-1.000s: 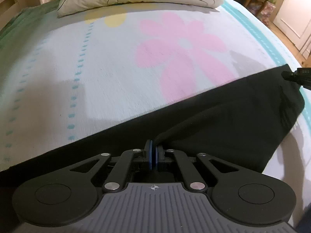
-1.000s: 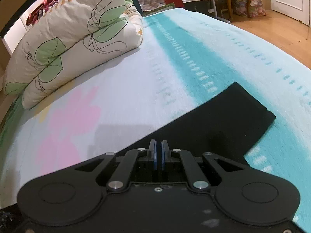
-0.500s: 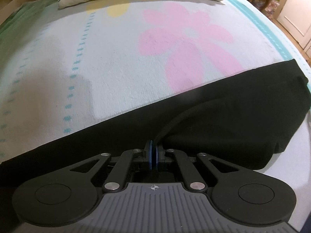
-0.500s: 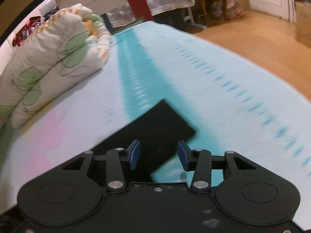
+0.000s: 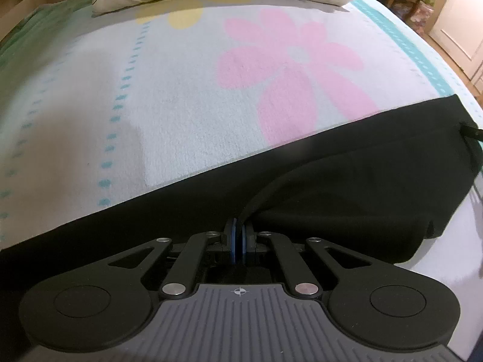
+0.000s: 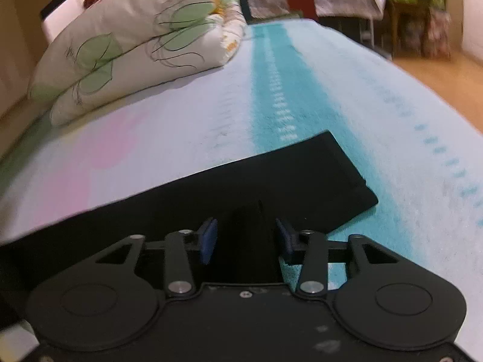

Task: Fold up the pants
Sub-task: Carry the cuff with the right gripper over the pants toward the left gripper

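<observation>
Black pants lie across the near side of a bed, one layer folded over another. My left gripper is shut on the near edge of the upper layer, which rises to its blue pads. In the right wrist view the pants end in a flat rectangular leg end over the teal stripe. My right gripper is open, its blue pads apart, low over the pants with a raised fold of cloth between them. A tip of the right gripper shows at the left wrist view's right edge.
The bed has a pale blanket with a pink flower, dotted lines and a teal stripe. A folded leaf-print quilt lies at the head. Wooden floor and furniture lie beyond the bed's right edge.
My right gripper opened and let go of the pants, swung away right, then came back low over the leg end. My left gripper stays shut on the cloth, nearly still.
</observation>
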`<control>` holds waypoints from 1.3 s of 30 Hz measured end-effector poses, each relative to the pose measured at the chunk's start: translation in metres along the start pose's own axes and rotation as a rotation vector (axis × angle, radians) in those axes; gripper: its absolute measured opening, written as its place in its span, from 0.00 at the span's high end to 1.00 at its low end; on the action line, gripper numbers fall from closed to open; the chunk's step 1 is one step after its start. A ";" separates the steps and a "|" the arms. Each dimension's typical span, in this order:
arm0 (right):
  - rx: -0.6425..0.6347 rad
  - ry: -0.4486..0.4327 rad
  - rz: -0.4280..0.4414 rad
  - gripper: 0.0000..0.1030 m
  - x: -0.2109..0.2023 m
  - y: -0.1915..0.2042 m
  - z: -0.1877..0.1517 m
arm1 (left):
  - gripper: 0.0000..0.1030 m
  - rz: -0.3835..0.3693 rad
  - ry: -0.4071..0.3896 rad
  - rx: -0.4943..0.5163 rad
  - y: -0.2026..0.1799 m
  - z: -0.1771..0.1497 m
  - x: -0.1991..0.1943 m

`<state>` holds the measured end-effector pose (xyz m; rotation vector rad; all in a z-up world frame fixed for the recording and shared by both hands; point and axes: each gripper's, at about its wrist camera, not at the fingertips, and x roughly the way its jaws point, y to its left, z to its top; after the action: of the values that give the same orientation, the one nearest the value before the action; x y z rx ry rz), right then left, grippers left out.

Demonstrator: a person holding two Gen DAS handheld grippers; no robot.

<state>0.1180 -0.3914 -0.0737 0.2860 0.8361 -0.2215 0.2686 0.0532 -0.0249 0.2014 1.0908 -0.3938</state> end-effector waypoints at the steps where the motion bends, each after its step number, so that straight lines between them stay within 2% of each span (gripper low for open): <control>1: -0.005 0.002 0.007 0.86 -0.002 0.001 0.001 | 0.97 -0.002 -0.003 0.006 0.000 0.000 -0.001; 4: 0.041 -0.026 0.025 0.88 -0.012 -0.005 0.010 | 0.97 -0.015 -0.032 0.034 -0.003 0.002 -0.012; 7: 0.055 -0.069 0.028 0.88 -0.020 -0.009 0.028 | 0.97 -0.061 -0.067 0.044 -0.006 0.010 -0.027; 10: 0.037 -0.085 -0.017 0.88 -0.015 -0.012 0.048 | 0.97 -0.084 -0.077 0.057 -0.013 0.018 -0.030; 12: 0.042 -0.079 -0.050 0.89 -0.006 -0.018 0.059 | 0.97 -0.084 -0.066 0.074 -0.018 0.021 -0.024; 13: 0.052 -0.080 -0.059 0.94 -0.003 -0.022 0.062 | 0.97 -0.078 -0.060 0.083 -0.021 0.023 -0.021; 16: 0.062 -0.082 -0.100 0.99 0.010 -0.028 0.069 | 0.97 -0.065 -0.046 0.102 -0.026 0.029 -0.010; 20: 0.080 -0.063 -0.167 0.99 0.020 -0.039 0.066 | 0.97 -0.050 -0.010 0.137 -0.029 0.034 0.004; 23: 0.078 -0.062 -0.184 0.98 0.021 -0.041 0.063 | 0.97 -0.056 0.006 0.135 -0.026 0.036 0.010; 25: 0.071 -0.071 -0.164 0.95 0.017 -0.038 0.060 | 0.97 -0.061 0.011 0.129 -0.024 0.036 0.014; 27: 0.070 -0.081 -0.148 0.83 0.015 -0.036 0.057 | 0.97 -0.062 0.008 0.127 -0.024 0.036 0.015; 28: 0.058 -0.074 -0.152 0.65 0.015 -0.036 0.055 | 0.97 -0.060 0.006 0.131 -0.024 0.035 0.015; 29: 0.037 -0.068 -0.160 0.60 0.013 -0.035 0.051 | 0.97 -0.058 0.004 0.135 -0.027 0.035 0.014; 31: -0.003 -0.061 -0.167 0.60 0.014 -0.034 0.046 | 0.97 -0.052 0.002 0.142 -0.029 0.034 0.014; 37: 0.031 -0.022 -0.043 0.60 0.017 -0.037 0.040 | 0.97 -0.045 -0.004 0.141 -0.033 0.033 0.015; 39: 0.015 0.003 -0.023 0.67 0.022 -0.032 0.037 | 0.97 -0.048 -0.006 0.138 -0.032 0.032 0.014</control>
<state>0.1478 -0.4350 -0.0718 0.2912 0.8412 -0.2486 0.2880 0.0101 -0.0217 0.2965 1.0647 -0.5128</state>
